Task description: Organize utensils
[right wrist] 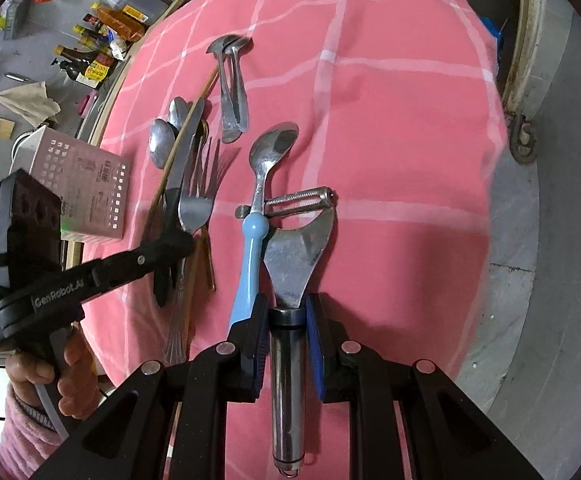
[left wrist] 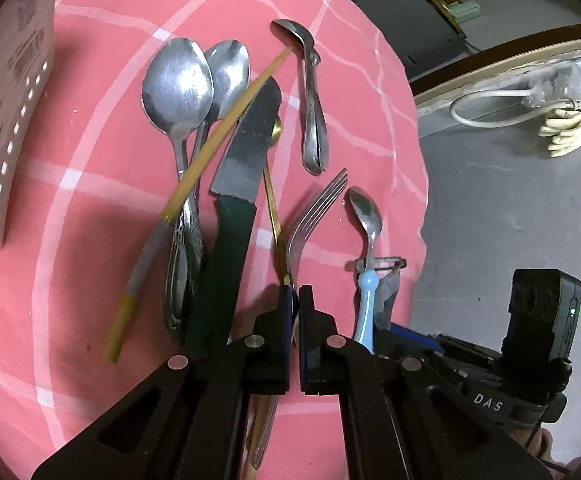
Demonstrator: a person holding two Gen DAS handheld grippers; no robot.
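Note:
On the pink checked tablecloth [left wrist: 370,80] lies a row of utensils. My left gripper [left wrist: 295,294] is shut on the handle of a steel fork [left wrist: 314,208], whose tines point away from me. The right wrist view shows that same left gripper [right wrist: 176,240] gripping the fork [right wrist: 196,208]. My right gripper [right wrist: 288,308] is shut on the round steel handle of a peeler [right wrist: 298,248], whose blade lies across the cloth. A blue-handled spoon [right wrist: 250,248] lies just left of the peeler, touching its blade end.
Two large spoons [left wrist: 178,88], a green-handled knife [left wrist: 246,148], a chopstick [left wrist: 210,148] and a gold-handled utensil [left wrist: 272,204] lie bunched left of the fork. Bent spoons [left wrist: 314,120] lie farther off. A perforated box [right wrist: 78,184] stands at the table's left edge. The floor drops away at the right.

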